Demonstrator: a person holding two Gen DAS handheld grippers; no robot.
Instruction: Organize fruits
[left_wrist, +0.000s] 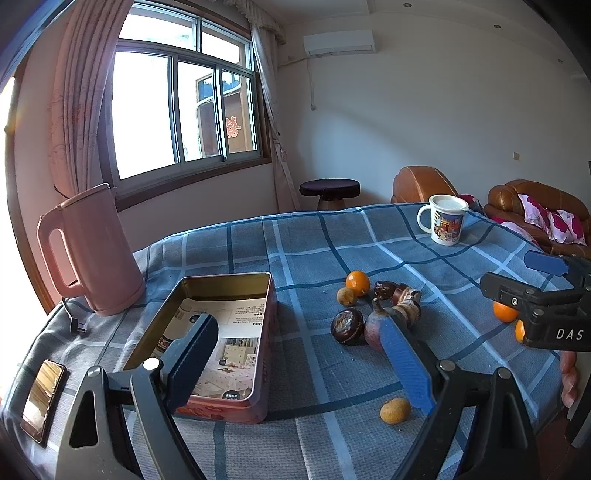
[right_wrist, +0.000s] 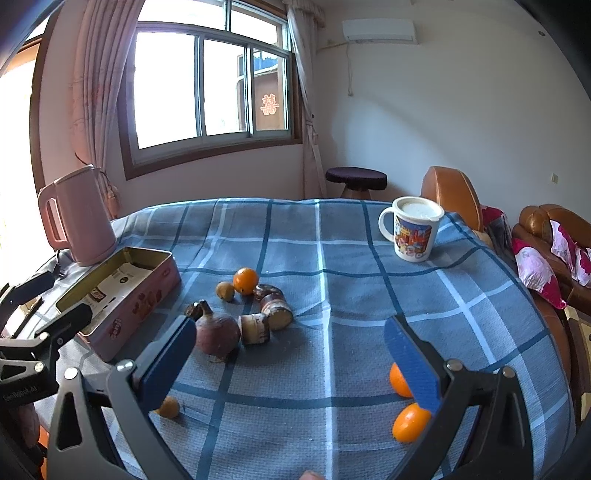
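An open pink tin (left_wrist: 264, 332) lined with printed paper lies left of the fruit on the blue checked cloth. My left gripper (left_wrist: 297, 325) is open above the tin's right wall and holds nothing. To its right lie an orange (left_wrist: 357, 283), a dark round fruit (left_wrist: 347, 326), a purple-red fruit (left_wrist: 371, 330), brown cut stalk pieces (left_wrist: 406, 299) and a tan fruit (left_wrist: 395, 410). My right gripper (right_wrist: 288, 328) is open and empty, low over bare cloth. Two oranges (right_wrist: 410, 422) lie by its right finger; the purple-red fruit (right_wrist: 216, 336) lies near its left finger. The tin (right_wrist: 140, 295) shows at the left.
A pink kettle (left_wrist: 92, 251) stands behind the tin, with its plug and cord beside it. A phone (left_wrist: 42, 395) lies at the near left edge. A printed mug (right_wrist: 412, 229) stands far right. A brown sofa (right_wrist: 546, 236) and a stool (right_wrist: 356, 181) sit beyond the table.
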